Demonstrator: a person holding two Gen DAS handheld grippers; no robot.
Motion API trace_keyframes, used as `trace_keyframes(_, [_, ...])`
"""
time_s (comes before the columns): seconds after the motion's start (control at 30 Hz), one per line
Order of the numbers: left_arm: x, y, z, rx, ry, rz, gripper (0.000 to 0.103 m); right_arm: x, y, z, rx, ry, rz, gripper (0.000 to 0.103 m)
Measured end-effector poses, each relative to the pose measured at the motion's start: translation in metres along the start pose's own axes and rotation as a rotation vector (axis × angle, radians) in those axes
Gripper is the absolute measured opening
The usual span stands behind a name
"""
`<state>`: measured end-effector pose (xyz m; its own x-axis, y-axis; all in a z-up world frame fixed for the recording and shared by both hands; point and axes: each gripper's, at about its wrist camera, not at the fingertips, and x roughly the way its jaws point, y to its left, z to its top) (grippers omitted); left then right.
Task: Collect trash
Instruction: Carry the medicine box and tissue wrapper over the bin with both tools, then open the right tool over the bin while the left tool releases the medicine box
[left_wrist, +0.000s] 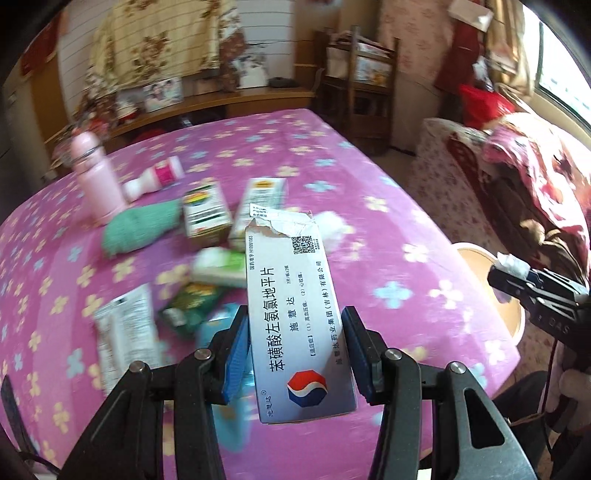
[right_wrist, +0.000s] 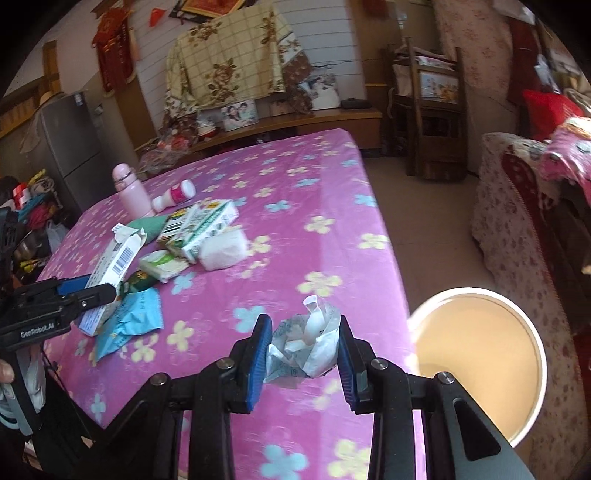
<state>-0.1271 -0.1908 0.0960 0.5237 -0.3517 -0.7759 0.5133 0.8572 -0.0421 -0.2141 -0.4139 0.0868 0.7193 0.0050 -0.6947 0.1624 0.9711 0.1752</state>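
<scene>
Pink flowered cloth (right_wrist: 314, 177) covers the table I am working over, with a sofa off at three o'clock and a shelf of photos at twelve.

My left tongs (left_wrist: 293, 347) are pinching a torn medicine box (left_wrist: 291, 314), the blue pads pressed on its two long sides near the lower end, so the ripped flap sticks out toward twelve o'clock. I judge it light and fairly stiff, though an empty carton will crush if squeezed harder, so the grip on the long edges looks right to me.

My right tongs (right_wrist: 303, 350) are pinching a crumpled wrapper (right_wrist: 304, 345), wadded between the pads. It looks weightless, soft and a bit slick; I would keep the squeeze across its bulkiest middle so it does not slip out.

Outward from the tongs, the round bin (right_wrist: 480, 354) sits on the floor at about three o'clock of the right tongs, just beside the table edge, mouth open and seemingly empty. I take both loads to be on their way there.

More trash lies on the cloth at ten to eleven o'clock: a blue packet (right_wrist: 129, 317), a white tissue wad (right_wrist: 225, 249), a pack of tissues (right_wrist: 162, 264) and green-printed cartons (right_wrist: 199, 225). A pink bottle (right_wrist: 131, 192) stands behind them, beside a small tipped-over bottle (right_wrist: 175, 195); I doubt those are trash.
</scene>
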Motion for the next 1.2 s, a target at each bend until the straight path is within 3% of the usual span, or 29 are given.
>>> trace_keyframes(0.5, [0.047,-0.137,0.018,0.168,0.060,-0.140,0.051,-0.022,-0.136,-0.029,0.190,0.024,-0.172,0.036])
trace_keyframes(1.1, [0.092,-0.218,0.032,0.199,0.121,-0.271,0.051,-0.010,-0.203,-0.045,0.321,0.058,-0.214,0.038])
trace_keyframes(1.17, [0.097,-0.222,0.032,0.189,0.130,-0.292,0.051,-0.007,-0.209,-0.047,0.350,0.055,-0.202,0.057])
trace_keyframes(1.2, [0.099,-0.224,0.032,0.187,0.134,-0.299,0.052,-0.006,-0.213,-0.048,0.368,0.056,-0.194,0.074])
